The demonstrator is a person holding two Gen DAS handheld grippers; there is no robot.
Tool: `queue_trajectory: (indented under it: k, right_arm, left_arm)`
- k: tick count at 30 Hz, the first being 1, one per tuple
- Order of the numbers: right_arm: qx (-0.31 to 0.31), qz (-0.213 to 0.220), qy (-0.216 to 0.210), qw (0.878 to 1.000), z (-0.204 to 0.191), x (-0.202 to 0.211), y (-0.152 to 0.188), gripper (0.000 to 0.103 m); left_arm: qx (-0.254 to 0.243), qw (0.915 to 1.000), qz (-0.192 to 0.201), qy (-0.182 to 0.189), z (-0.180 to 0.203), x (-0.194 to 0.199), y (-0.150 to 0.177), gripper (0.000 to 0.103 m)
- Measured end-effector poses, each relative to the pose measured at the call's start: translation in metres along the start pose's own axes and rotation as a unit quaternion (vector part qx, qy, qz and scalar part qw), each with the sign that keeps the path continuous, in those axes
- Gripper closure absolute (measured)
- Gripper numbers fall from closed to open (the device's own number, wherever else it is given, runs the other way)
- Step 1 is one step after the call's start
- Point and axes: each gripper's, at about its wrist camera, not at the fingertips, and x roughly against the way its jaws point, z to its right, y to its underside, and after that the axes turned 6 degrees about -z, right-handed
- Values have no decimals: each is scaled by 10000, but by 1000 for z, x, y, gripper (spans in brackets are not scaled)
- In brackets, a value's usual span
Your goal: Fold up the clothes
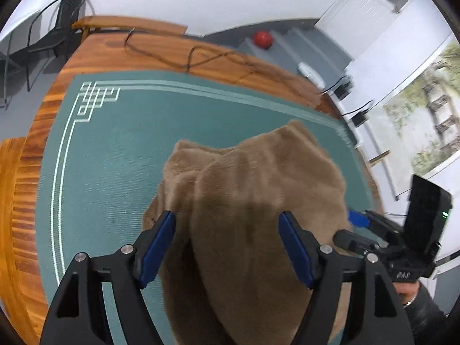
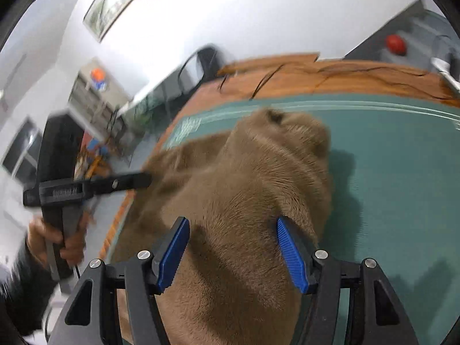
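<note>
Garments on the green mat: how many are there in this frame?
1. A single brown fleecy garment lies bunched on the green mat, beneath both open grippers, the left gripper and the right gripper. Its folds could hide another piece underneath.

My right hand-held gripper (image 2: 233, 247) hangs with its blue pads spread wide over the brown fleece garment (image 2: 244, 201), bunched on the green mat (image 2: 396, 172); my left hand-held gripper (image 2: 143, 179) touches its left edge.

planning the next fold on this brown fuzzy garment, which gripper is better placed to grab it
Roughly even, slightly the left. Both the left gripper and right gripper hover with jaws open, straddling the brown garment on the green mat. The left sits over a layered fold edge; this is a judgement.
</note>
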Motion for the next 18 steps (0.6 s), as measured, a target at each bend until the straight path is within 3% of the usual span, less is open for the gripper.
queue_trajectory:
  k: [4, 7, 11, 15, 18]
  right_arm:
    - [67, -417, 192, 9989, 2, -25, 3, 35]
    - [112, -435, 314, 9985, -1, -26, 4, 33]
    - [174, -438, 475, 9978, -5, -25, 6, 32]
    - [325, 120, 549, 9979, -25, 13, 21, 32]
    - [626, 376, 435, 9964, -54, 39, 47, 32]
  left_arm:
    - [269, 9988, -332, 247, -19, -29, 5, 22]
    - [355, 9983, -353, 312, -23, -36, 8, 15]
    - [333, 9987, -290, 257, -19, -26, 11, 15]
    - [150, 9998, 138, 23, -10, 10, 19, 15]
    - [-5, 9990, 401, 172, 3, 36, 30, 15]
